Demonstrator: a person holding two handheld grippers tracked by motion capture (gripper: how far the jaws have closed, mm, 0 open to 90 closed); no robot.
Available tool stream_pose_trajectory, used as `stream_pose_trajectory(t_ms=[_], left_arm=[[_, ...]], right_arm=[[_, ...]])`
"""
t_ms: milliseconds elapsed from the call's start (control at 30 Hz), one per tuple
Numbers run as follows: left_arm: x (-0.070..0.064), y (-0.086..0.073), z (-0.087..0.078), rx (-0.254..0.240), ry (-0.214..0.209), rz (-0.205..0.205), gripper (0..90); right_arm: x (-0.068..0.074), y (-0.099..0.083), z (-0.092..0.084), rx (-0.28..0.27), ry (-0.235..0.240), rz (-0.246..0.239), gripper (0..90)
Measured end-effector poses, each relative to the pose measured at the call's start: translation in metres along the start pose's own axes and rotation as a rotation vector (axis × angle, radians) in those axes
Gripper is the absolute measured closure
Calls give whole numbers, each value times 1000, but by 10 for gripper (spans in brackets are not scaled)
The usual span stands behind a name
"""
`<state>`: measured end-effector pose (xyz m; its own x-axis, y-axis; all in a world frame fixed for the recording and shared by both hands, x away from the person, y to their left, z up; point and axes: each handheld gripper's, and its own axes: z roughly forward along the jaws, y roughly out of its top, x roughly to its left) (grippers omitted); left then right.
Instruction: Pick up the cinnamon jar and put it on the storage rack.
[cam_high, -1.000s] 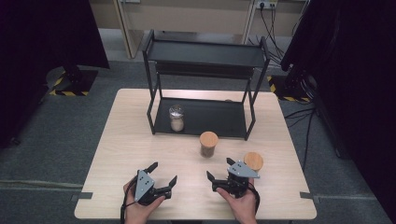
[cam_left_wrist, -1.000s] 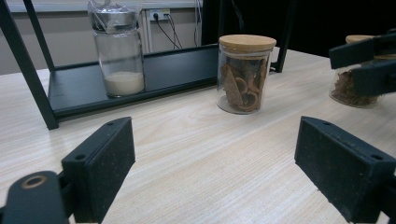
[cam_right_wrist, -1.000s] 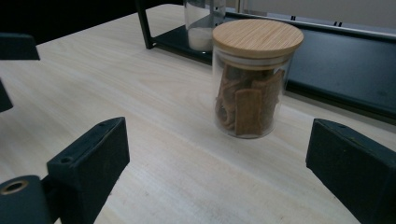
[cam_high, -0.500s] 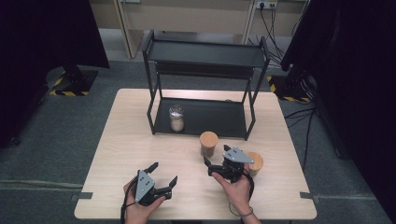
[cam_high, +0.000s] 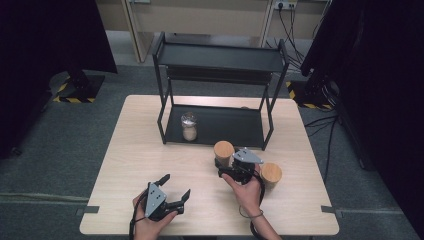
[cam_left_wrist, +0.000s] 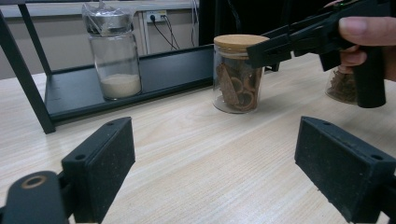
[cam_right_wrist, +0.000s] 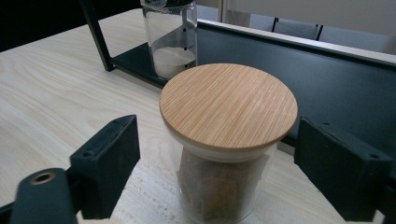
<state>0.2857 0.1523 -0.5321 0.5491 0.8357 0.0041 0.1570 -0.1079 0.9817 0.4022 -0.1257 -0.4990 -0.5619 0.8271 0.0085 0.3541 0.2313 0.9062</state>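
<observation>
Wood-lidded jar (cam_right_wrist: 228, 140) between right gripper (cam_right_wrist: 233, 168) fingers (cam_right_wrist: 109, 163)

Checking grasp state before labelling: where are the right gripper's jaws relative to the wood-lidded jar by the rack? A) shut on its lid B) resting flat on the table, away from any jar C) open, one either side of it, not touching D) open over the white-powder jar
C: in the right gripper view the wood-lidded jar stands between the open jaws of the right gripper, with gaps visible on both sides.

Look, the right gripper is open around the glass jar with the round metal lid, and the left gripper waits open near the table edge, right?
Nearly. The lid on that glass jar is round light wood, not metal, as the right gripper view shows. The right gripper is open around it, and the left gripper waits open near the table edge.
</observation>
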Motion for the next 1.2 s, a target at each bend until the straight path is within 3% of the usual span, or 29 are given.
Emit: stream_pose_trajectory(t_ms=[600,1200], left_arm=[[-1,0,0,-1,-6,6,117],[-1,0,-1,-7,-7,8,117]], right_arm=[[-5,2,17,14,11,-10,258],[1,4,12,-19,-16,-14,262]])
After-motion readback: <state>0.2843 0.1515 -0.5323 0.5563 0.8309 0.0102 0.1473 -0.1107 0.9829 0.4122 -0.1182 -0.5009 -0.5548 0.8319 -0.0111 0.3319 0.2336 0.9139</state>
